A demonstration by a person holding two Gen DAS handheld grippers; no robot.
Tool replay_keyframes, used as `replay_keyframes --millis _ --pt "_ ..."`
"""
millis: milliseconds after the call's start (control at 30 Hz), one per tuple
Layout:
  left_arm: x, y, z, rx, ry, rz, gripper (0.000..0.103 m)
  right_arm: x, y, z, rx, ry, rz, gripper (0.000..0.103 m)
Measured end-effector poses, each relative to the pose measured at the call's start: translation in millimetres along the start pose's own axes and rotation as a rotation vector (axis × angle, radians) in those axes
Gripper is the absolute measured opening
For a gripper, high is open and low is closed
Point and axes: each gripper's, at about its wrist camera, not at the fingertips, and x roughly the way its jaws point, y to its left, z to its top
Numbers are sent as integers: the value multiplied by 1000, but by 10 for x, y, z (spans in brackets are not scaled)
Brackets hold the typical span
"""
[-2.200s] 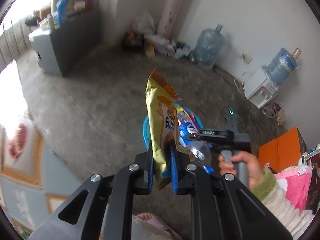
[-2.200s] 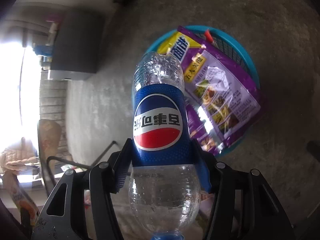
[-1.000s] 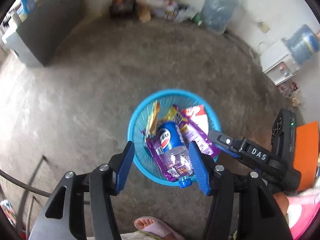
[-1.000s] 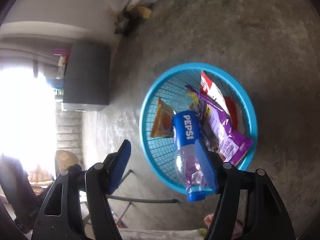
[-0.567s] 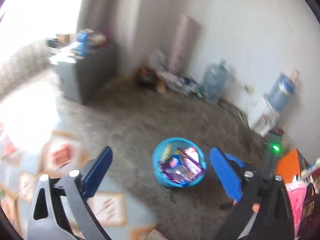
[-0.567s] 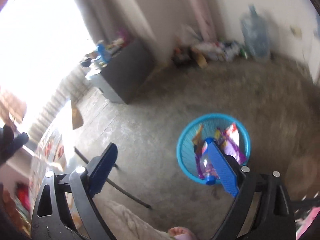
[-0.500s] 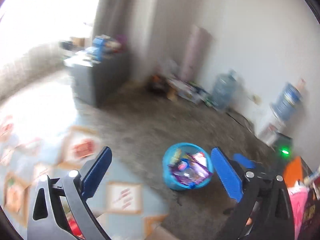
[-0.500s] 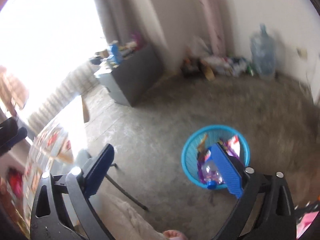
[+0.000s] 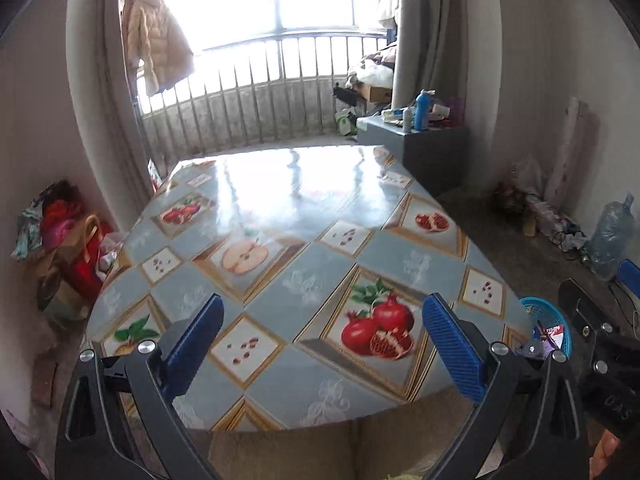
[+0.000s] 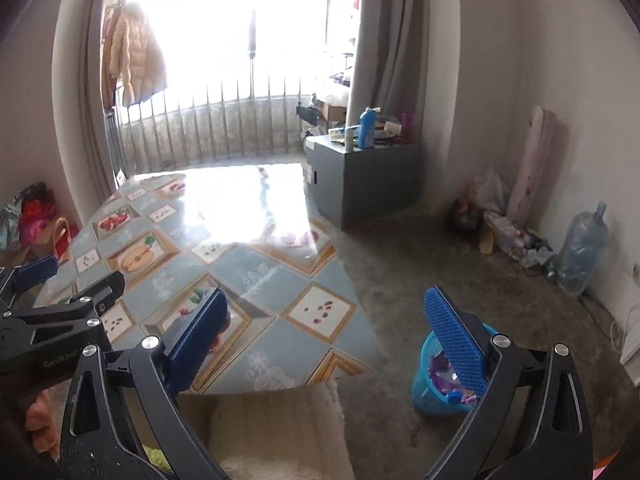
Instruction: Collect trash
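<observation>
The left gripper point(image 9: 322, 340) is wide open and has nothing in it. The right gripper point(image 10: 324, 330) is wide open too, and it is empty as well. Both of them have just been opening, and nothing sits between their blue pads.

The trash is in the blue basket point(image 10: 426, 394). The basket stands on the grey floor, low and to the right in the right wrist picture, partly behind one blue pad. Inside it you can see purple wrappers point(image 10: 440, 364) and the blue cap of a bottle point(image 10: 454, 398). In the left wrist picture the same basket point(image 9: 538, 310) peeks out at the right edge, past the corner of the table.

The table point(image 9: 288, 280) fills the middle of both pictures. It has a shiny cloth with fruit drawn on it. No trash shows on the part of the table we can see, though the far end is very bright and hard to read.

So the job looks nearly done or all done. There is a messy pile by the far wall point(image 10: 508, 236), at the right, but it is too small to tell if that is trash to pick up
</observation>
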Motion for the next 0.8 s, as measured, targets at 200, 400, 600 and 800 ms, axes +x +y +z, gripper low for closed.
replay_keyframes --millis 200,400,600,800 --pt "198 -42 -366 -17 141 30 97 215 175 -165 -64 174 -47 95" --pt "314 -5 -313 -36 178 49 97 223 143 -289 -21 261 -100 95" --pt "393 -22 -326 -28 215 59 97 185 29 -340 -17 287 -181 95" --pt "455 -34 -314 -25 230 72 97 225 -83 -335 -4 297 -208 95"
